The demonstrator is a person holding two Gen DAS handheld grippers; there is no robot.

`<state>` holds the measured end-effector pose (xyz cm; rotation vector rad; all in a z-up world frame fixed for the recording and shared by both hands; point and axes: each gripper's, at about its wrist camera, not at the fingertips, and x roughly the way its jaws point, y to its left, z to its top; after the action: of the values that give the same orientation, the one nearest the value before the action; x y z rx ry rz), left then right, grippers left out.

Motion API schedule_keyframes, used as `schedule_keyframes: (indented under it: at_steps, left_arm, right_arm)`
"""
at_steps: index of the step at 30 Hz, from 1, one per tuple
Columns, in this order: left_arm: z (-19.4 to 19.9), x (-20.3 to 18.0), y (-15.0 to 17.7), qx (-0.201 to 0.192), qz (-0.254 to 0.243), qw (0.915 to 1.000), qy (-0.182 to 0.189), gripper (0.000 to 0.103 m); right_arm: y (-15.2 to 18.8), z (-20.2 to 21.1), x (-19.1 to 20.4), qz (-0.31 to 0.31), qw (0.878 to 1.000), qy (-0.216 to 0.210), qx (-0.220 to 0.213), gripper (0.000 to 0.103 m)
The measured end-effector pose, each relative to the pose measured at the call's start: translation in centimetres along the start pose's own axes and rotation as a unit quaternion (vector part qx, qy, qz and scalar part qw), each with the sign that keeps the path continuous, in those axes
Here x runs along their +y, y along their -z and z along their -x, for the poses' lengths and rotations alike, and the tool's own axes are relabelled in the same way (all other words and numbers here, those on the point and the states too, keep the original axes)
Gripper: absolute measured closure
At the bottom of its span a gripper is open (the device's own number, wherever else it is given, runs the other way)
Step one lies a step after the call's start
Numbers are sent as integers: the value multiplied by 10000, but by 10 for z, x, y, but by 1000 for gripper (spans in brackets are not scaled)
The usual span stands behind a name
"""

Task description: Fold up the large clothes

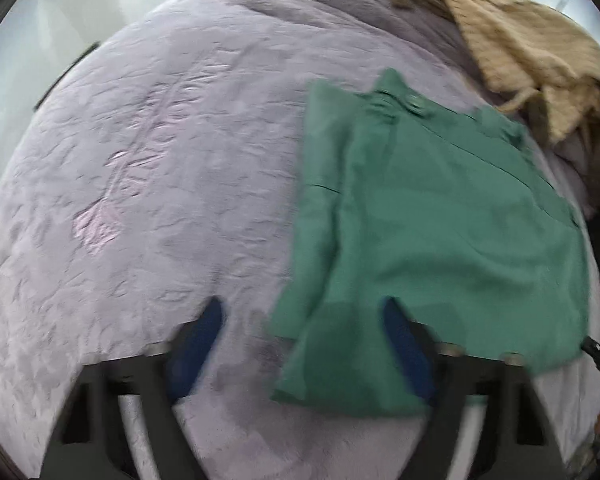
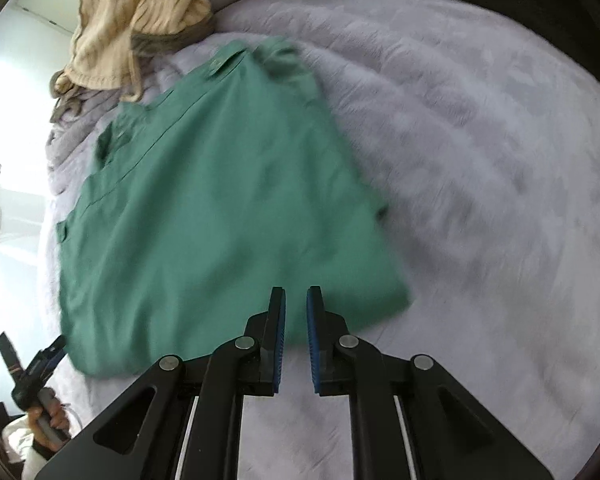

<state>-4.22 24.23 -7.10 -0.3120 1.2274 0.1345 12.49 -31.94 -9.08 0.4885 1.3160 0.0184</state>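
Right now a green garment (image 1: pixel 432 216) lies folded flat on a pale lilac bedspread (image 1: pixel 160 168), with a beige knitted garment (image 1: pixel 528 56) heaped near its collar end. Seen from the left wrist, the left gripper (image 1: pixel 304 312) has its blue-padded jaws spread wide over the garment's near corner, one finger above the bedspread, the other above green cloth, gripping nothing. Seen from the right wrist, the right gripper (image 2: pixel 296 300) hangs over the garment's near hem with only a narrow gap between its jaws and nothing pinched between them
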Motion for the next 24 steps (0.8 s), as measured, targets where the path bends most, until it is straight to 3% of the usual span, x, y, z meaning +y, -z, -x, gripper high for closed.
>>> schedule_keyframes:
  at_steps: [1, 4, 5, 6, 9, 14, 19, 24]
  left_arm:
    - [-1, -5, -1, 60, -91, 9998, 144, 44]
    - [-2, -14, 0, 128, -261, 9990, 347, 44]
    - [-1, -15, 0, 114, -303, 9989, 349, 44]
    - [3, -16, 1, 65, -352, 9987, 375, 44]
    - [14, -19, 5, 2, -439, 9971, 620, 44]
    - [1, -23, 5, 295, -772, 9928, 868, 44]
    - [-18, -16, -2, 526, -686, 9901, 1110, 44]
    - [-16, 0, -7, 436, -375, 9925, 1082, 44]
  right_arm:
    - [8, -1, 5, -26, 9999, -95, 68, 86]
    - [36, -10, 29, -68, 9965, -738, 391, 66]
    - [46, -15, 41, -46, 9940, -953, 530, 46]
    - [54, -19, 49, -23, 9921, -1093, 621, 33]
    - [82, -49, 95, 14, 9769, -1827, 1106, 33]
    - [113, -118, 162, -670, 9389, -2918, 1697, 33]
    - [119, -154, 192, -1138, 9286, -3089, 1713, 33]
    - [112, -157, 195, -1372, 9214, -3219, 1690, 33]
